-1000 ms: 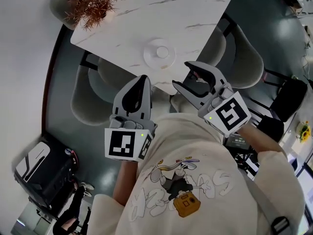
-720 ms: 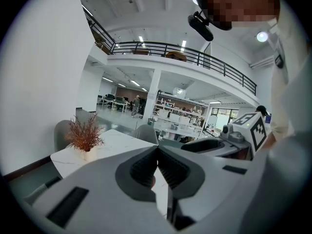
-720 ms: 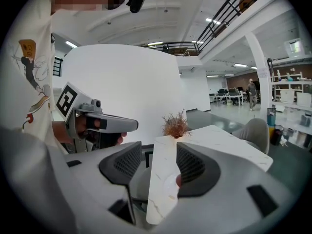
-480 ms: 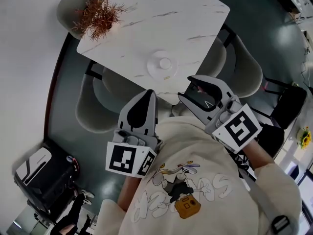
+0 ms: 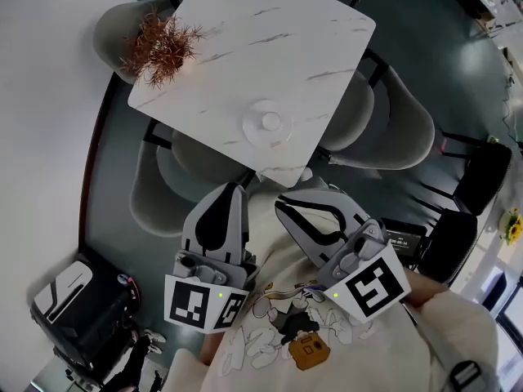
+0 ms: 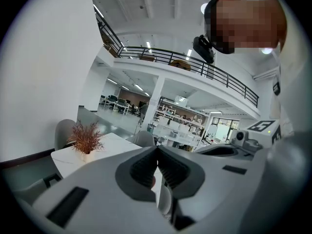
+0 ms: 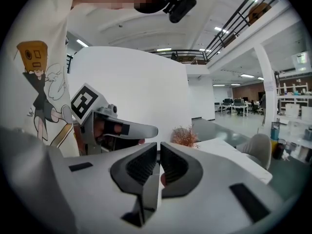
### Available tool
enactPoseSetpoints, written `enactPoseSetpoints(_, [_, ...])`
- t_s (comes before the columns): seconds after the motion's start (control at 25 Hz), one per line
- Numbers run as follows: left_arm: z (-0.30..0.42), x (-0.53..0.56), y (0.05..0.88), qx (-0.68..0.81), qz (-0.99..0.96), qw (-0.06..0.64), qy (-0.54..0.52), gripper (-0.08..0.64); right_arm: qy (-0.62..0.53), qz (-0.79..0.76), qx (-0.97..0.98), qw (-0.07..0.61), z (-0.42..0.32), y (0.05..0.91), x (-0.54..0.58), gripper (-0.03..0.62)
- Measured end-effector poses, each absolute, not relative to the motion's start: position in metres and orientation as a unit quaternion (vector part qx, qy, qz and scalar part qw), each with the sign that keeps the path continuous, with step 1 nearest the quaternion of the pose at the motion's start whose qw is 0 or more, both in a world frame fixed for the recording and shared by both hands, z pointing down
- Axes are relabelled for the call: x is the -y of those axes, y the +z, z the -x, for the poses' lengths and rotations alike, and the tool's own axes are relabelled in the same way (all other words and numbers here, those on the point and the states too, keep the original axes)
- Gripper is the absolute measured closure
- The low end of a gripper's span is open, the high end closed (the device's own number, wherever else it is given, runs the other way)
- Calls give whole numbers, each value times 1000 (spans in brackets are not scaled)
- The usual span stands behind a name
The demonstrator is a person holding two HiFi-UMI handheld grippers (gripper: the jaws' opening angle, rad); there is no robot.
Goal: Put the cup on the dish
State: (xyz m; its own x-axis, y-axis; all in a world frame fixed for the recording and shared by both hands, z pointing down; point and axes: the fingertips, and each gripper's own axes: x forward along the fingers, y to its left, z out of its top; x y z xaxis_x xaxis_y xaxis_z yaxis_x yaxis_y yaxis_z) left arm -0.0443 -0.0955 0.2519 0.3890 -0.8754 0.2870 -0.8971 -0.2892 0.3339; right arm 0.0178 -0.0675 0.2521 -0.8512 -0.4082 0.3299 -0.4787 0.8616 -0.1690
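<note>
Left gripper view: left tongs pressed together, empty; right tongs just closed, also empty

Cream cartoon-print sweatshirt; left gripper and right gripper are grey

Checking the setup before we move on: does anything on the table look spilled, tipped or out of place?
Nothing stands out. The cup sits centred on the dish near the front edge of the table, the dried plant stands at one corner, and no spill shows.
</note>
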Motion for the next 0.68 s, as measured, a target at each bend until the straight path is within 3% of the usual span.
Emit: enactPoseSetpoints(0.68, [3,76,258,520,-822,230,37,554,140,-208,953,168,-34,270,43,588])
